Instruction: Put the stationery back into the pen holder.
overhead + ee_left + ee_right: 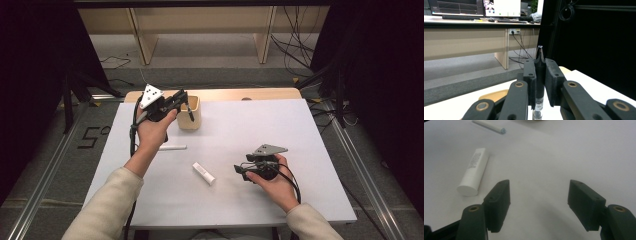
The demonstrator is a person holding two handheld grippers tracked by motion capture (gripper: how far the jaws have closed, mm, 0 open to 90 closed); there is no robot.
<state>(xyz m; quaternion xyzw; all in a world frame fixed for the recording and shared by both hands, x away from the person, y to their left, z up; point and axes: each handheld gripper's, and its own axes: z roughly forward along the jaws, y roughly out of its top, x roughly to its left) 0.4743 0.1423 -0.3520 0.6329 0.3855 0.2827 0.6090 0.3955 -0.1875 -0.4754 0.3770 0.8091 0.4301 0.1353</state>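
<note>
Nearest the high camera, two cream sleeves come in from the bottom edge over a white table (300,130) whose light wooden edge shows at the far side. Grey floor lies around the table, with metal rails on both sides, black stands and loose cables. Beyond it stands a pale wooden desk. The left gripper view shows that desk carrying lit monitors and a keyboard, with cables hanging under it.

The left gripper (182,99) is held up near the far left part of the table, close beside a small tan cup (190,113). In the left gripper view its jaws are closed on a black pen (539,75). The pen stands upright between the pads, its silver tip rising above them and its barrel running down below. In the high view the pen (190,111) hangs in front of the cup; whether it touches the cup I cannot tell.

The right gripper (239,170) rests low over the near right part of the table. Its jaws stand wide apart with only bare white surface between them. A white tube (474,171) lies flat to the left of its jaws, apart from them. Farther off lies a slim white stick (489,126) with a bluish end.
</note>
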